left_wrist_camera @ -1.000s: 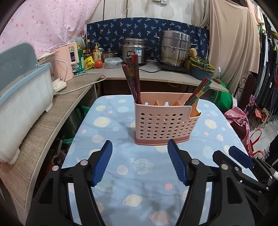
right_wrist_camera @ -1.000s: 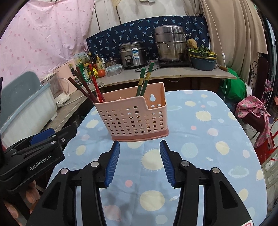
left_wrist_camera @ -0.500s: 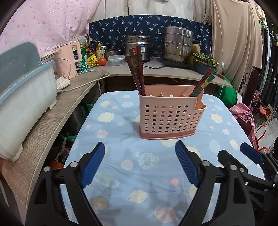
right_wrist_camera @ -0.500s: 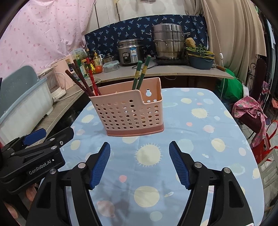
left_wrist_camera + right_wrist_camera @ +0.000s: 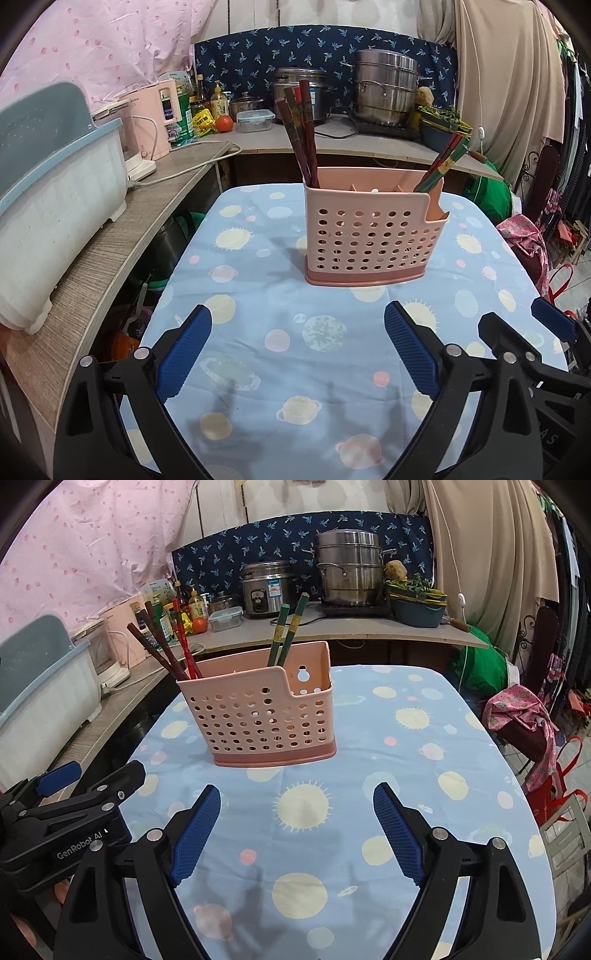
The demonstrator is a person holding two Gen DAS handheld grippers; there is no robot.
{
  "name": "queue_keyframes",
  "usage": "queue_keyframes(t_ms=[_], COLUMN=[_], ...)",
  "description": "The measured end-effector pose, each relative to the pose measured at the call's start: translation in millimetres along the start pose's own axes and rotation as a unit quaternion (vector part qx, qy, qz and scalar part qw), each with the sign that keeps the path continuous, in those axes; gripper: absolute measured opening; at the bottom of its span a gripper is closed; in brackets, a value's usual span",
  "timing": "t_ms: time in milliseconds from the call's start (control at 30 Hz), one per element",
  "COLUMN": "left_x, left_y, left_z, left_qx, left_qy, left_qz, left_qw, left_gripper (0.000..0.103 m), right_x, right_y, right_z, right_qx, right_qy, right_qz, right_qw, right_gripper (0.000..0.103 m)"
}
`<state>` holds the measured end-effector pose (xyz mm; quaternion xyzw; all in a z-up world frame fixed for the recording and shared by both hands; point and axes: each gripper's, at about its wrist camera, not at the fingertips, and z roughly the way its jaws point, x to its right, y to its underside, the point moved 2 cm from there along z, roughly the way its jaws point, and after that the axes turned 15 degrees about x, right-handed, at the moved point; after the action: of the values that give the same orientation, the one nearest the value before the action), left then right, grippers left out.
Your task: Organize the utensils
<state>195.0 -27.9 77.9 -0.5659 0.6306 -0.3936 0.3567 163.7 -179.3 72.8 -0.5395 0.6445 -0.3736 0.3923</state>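
Both grippers stood wide apart and empty over the blue planet-print tablecloth (image 5: 258,295), their jaws having just been opening; a second earlier the blue pads sat far closer together, the right pair narrowest of all. The left gripper (image 5: 297,347) and the right gripper (image 5: 297,825) each held nothing, only bare cloth showing between the fingers.

The pink utensil basket (image 5: 369,236) stood upright ahead of both grippers, well clear of the fingertips and seen slightly farther off than a second before. From the left gripper it lay ahead and a little right; from the right gripper, ahead and a little left. Dark red chopsticks (image 5: 301,133) leaned out of the basket's left end, and green chopsticks (image 5: 286,631) out of the compartment toward its right end.

The chopsticks' lower ends were hidden behind the perforated wall, and how many sticks each bundle held was hard to make out. The basket's inner dividers showed only as tips above the rim. Each gripper's body was cut off at the bottom edge, and each view caught only part of the other gripper at its side. A white tub (image 5: 55,221) on the counter left of the left gripper ran out of view.
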Motion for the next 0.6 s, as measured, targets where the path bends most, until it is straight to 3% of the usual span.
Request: queue_keyframes(t_ms=[600], left_x=[2.2], left_y=[6.2], left_z=[10.1], left_qx=[-0.012], left_qy=[-0.014], left_qz=[0.011], left_qw=[0.9998], left_gripper=[0.094], right_x=[1.6], right_y=[7.2], right_z=[9.2], right_qx=[-0.012], right_qy=[0.012], right_qz=[-0.005], right_qw=[1.000], right_gripper=[0.085])
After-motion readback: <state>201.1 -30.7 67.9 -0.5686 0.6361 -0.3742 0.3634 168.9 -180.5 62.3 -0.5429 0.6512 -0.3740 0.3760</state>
